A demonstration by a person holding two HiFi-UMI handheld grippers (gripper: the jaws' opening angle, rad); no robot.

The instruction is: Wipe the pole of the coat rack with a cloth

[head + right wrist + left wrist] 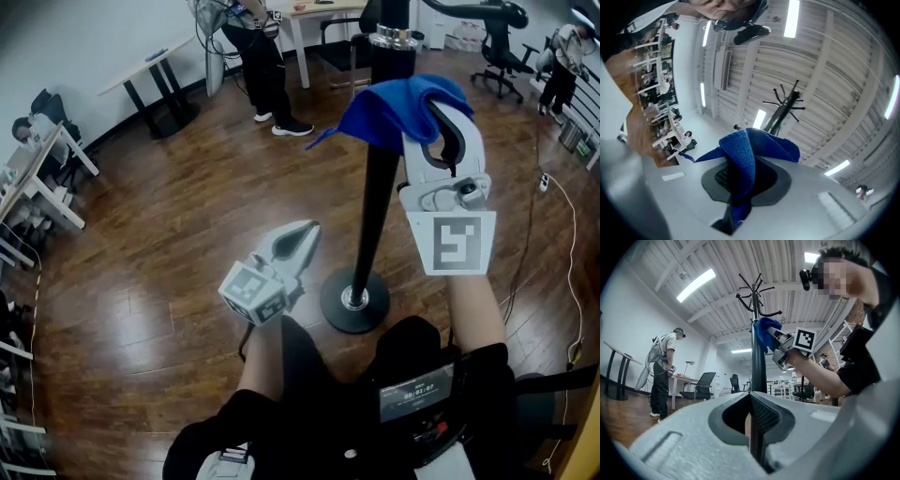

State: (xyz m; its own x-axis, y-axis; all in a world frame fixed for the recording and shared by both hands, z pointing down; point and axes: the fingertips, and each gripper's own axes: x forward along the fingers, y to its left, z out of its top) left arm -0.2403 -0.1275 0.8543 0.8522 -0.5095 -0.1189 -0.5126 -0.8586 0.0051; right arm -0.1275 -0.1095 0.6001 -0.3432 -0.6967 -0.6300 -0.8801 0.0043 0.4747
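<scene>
The black coat rack pole (377,197) rises from a round base (354,302) just in front of me. My right gripper (439,117) is shut on a blue cloth (403,105), and holds it against the pole's upper part, right below the top. In the right gripper view the cloth (740,157) is bunched between the jaws and hangs over them. My left gripper (302,234) is shut and empty, low and to the left of the pole. From the left gripper view the pole (758,362) stands straight ahead, with the cloth (762,332) high on it.
A person (267,66) stands at the back beside a white desk (319,13). Office chairs (497,47) are at the back right. A folding table (155,70) and a desk (37,173) line the left. A white cable (572,234) lies on the wood floor at right.
</scene>
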